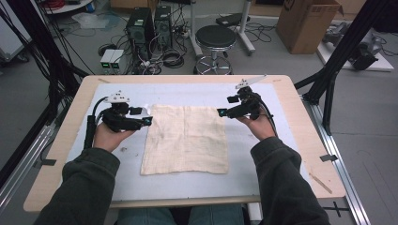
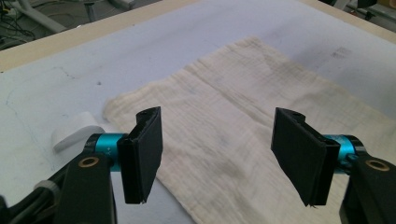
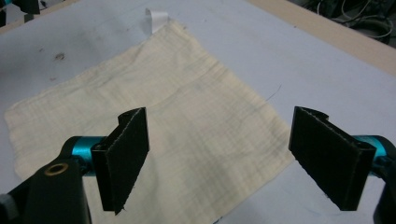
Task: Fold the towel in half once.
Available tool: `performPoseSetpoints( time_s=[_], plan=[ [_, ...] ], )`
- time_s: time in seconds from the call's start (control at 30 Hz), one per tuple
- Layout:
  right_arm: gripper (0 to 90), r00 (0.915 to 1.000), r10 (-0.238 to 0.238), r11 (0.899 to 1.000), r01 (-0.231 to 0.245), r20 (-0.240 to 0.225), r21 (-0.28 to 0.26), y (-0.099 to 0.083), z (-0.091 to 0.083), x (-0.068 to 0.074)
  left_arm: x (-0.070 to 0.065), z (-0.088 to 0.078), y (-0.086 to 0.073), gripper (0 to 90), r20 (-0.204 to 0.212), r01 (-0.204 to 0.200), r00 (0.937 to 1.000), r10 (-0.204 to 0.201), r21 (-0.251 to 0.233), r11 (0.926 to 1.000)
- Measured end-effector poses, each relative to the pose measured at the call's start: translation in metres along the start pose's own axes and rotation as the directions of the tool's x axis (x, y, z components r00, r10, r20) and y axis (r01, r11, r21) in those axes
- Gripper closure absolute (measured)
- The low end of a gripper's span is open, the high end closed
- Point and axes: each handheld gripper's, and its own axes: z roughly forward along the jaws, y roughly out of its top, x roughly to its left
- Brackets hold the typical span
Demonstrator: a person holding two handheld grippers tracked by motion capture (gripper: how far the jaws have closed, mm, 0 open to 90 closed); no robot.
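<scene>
Working outward from our sleeves at the near edge of the counter [image 1: 56,173], we see the cream cloth [image 1: 186,138] lying flat and square on the pale mat, between our two hands. Just past its near corners, the left gripper [image 1: 146,121] hangs beside the far left corner and the right gripper [image 1: 221,112] beside the far right corner. Both sets of jaws stand wide apart and hold nothing; the cloth lies under them, untouched.

We judge the step in hand to be taking the two far corners, perhaps for a fold. To do it well we should lower both hands evenly, set one jaw under the edge and one on top right at each corner, and close on a single layer so the cloth lifts without bunching or dragging across the mat.

From the left gripper view we make out the fine weave, a faint grey smudge in the cloth, and a small white tab [image 2: 77,128] on the mat just beside its corner. That tab [image 3: 156,18] sits far off in the right gripper view. Farther away, the high view alone gives us the black stool [image 1: 215,37], the computer towers [image 1: 149,26] and the cardboard box [image 1: 307,21] on the floor.
</scene>
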Motion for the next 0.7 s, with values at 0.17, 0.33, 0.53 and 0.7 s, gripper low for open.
performPoseSetpoints(
  time_s=[0.17, 0.33, 0.53, 0.7],
  plan=[
    [20.0, 0.9999, 0.010, 1.000, -0.009, 0.014, -0.003, 0.011, 0.001, -0.007, 0.010, 0.004, 0.016, 34.9, -0.009, -0.007, 0.9999, 0.007, -0.004, 1.0000],
    [20.1, 0.9993, 0.026, 1.000, -0.026, 0.027, -0.006, 0.014, 0.009, -0.016, 0.018, 0.010, 0.028, 36.3, -0.017, -0.011, 0.9998, 0.010, -0.014, 0.9998],
    [21.9, 0.9985, 0.049, 0.998, -0.049, 0.025, 0.032, 0.010, 0.024, -0.025, 0.028, 0.027, 0.023, 37.9, -0.011, 0.014, 0.9998, -0.014, 0.004, 0.9999],
    [22.5, 0.9973, 0.063, 0.996, -0.065, 0.039, 0.060, 0.005, 0.037, -0.032, 0.036, 0.044, 0.018, 39.7, -0.041, 0.015, 0.9991, -0.015, 0.017, 0.9997]
  ],
)
